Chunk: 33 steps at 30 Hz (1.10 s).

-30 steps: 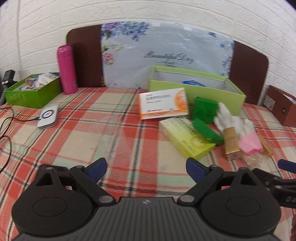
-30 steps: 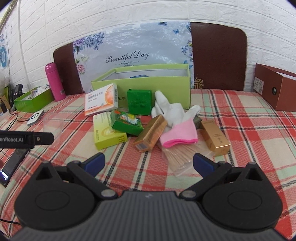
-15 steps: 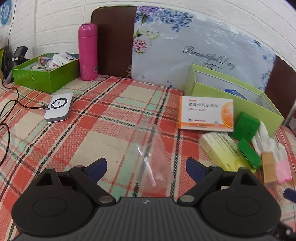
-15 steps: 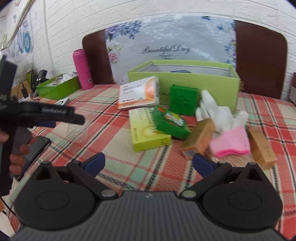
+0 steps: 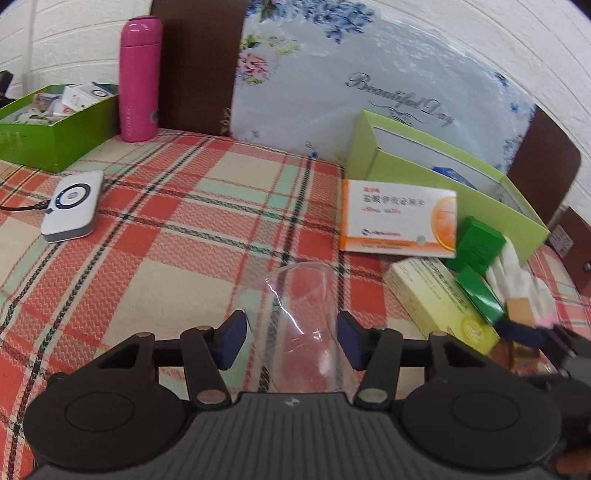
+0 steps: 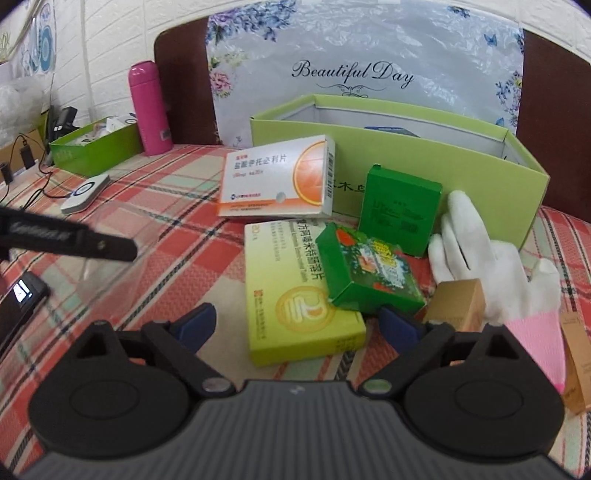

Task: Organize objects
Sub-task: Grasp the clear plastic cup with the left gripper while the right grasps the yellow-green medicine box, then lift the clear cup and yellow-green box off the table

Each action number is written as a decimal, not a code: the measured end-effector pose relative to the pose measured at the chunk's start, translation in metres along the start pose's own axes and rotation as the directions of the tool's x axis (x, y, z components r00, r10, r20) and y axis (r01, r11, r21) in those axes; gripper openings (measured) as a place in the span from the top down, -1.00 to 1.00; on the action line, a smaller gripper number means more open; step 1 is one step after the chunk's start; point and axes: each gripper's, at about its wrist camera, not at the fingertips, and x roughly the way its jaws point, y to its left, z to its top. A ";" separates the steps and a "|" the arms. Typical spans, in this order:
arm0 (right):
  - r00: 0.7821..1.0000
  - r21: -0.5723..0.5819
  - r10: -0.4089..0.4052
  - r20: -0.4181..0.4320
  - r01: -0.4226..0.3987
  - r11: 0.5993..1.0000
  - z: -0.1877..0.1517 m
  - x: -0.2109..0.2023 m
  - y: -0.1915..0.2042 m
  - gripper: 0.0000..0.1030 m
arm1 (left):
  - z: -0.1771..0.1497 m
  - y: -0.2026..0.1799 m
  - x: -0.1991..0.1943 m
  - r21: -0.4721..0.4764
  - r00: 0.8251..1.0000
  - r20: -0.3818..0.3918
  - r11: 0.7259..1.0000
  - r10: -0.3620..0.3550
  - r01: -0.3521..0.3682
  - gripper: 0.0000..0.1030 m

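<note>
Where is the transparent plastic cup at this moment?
In the left wrist view, the clear plastic cup lies on the plaid tablecloth between the two fingers of the left claw, left of the yellow-green medicine box.

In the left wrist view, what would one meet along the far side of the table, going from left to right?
Dark green box → pink bottle → floral bag → light green box.

Bright, even indoor light falls softly, with only faint shadows under the boxes. Fisheye bending curves the brick wall near the frame edges (corners go black). Glare streaks the clear plastic cup; everything is slightly blurred.
</note>
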 end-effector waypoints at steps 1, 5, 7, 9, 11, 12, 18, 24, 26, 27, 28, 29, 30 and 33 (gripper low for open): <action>1.000 0.005 0.005 -0.006 -0.005 1.000 0.001 0.003 -0.001 -0.63 | -0.001 -0.002 -0.002 0.013 1.000 -0.006 1.000 -0.018 0.018 -0.10; 0.999 0.022 0.036 -0.034 -0.035 0.999 0.001 0.002 0.001 -0.29 | -0.008 -0.015 -0.009 0.056 0.997 -0.027 0.996 -0.071 0.072 -0.10; 0.999 0.026 0.042 -0.029 -0.041 0.999 -0.006 -0.009 0.001 -0.29 | -0.012 -0.022 -0.011 0.081 0.995 -0.031 0.992 -0.091 0.093 -0.10; 0.999 0.018 0.031 -0.026 -0.030 0.999 -0.016 -0.025 0.001 -0.29 | -0.015 -0.031 -0.014 0.103 0.992 -0.035 0.987 -0.121 0.124 -0.10; 0.999 0.011 0.022 -0.029 -0.021 1.000 -0.029 -0.044 -0.001 -0.29 | -0.020 -0.042 -0.019 0.130 0.989 -0.042 0.980 -0.144 0.148 -0.10; 0.999 0.013 0.023 -0.036 -0.023 1.000 -0.036 -0.054 -0.004 -0.29 | -0.024 -0.049 -0.022 0.153 0.986 -0.048 0.975 -0.158 0.164 -0.10; 0.994 0.051 0.016 -0.105 -0.011 0.999 -0.075 -0.107 -0.014 -0.29 | -0.050 -0.086 -0.038 0.245 0.981 -0.066 0.950 -0.182 0.193 -0.20; 0.997 -0.014 -0.005 -0.071 0.004 1.000 -0.076 -0.116 -0.012 -0.46 | -0.055 -0.091 -0.033 0.221 0.995 -0.080 0.972 -0.065 0.082 -0.23; 0.999 -0.021 0.003 -0.054 -0.005 1.000 -0.072 -0.115 -0.011 -0.46 | -0.056 -0.089 -0.036 0.211 0.994 -0.081 0.974 -0.066 0.082 -0.22; 0.998 -0.027 0.007 -0.057 -0.009 1.000 -0.070 -0.112 -0.010 -0.46 | -0.058 -0.089 -0.038 0.210 0.994 -0.086 0.974 -0.074 0.090 -0.22; 0.998 -0.031 0.011 -0.056 -0.013 0.999 -0.069 -0.111 -0.009 -0.46 | -0.059 -0.089 -0.040 0.208 0.993 -0.087 0.974 -0.078 0.095 -0.22; 0.998 -0.032 0.014 -0.056 -0.015 0.999 -0.069 -0.108 -0.010 -0.46 | -0.061 -0.089 -0.041 0.207 0.993 -0.088 0.974 -0.077 0.094 -0.22; 0.998 -0.029 0.014 -0.057 -0.016 0.999 -0.069 -0.107 -0.009 -0.46 | -0.063 -0.089 -0.041 0.207 0.993 -0.091 0.974 -0.072 0.090 -0.22; 0.998 -0.017 0.018 -0.058 -0.019 1.000 -0.070 -0.106 -0.010 -0.46 | -0.063 -0.088 -0.037 0.196 0.991 -0.109 0.976 -0.077 0.097 -0.20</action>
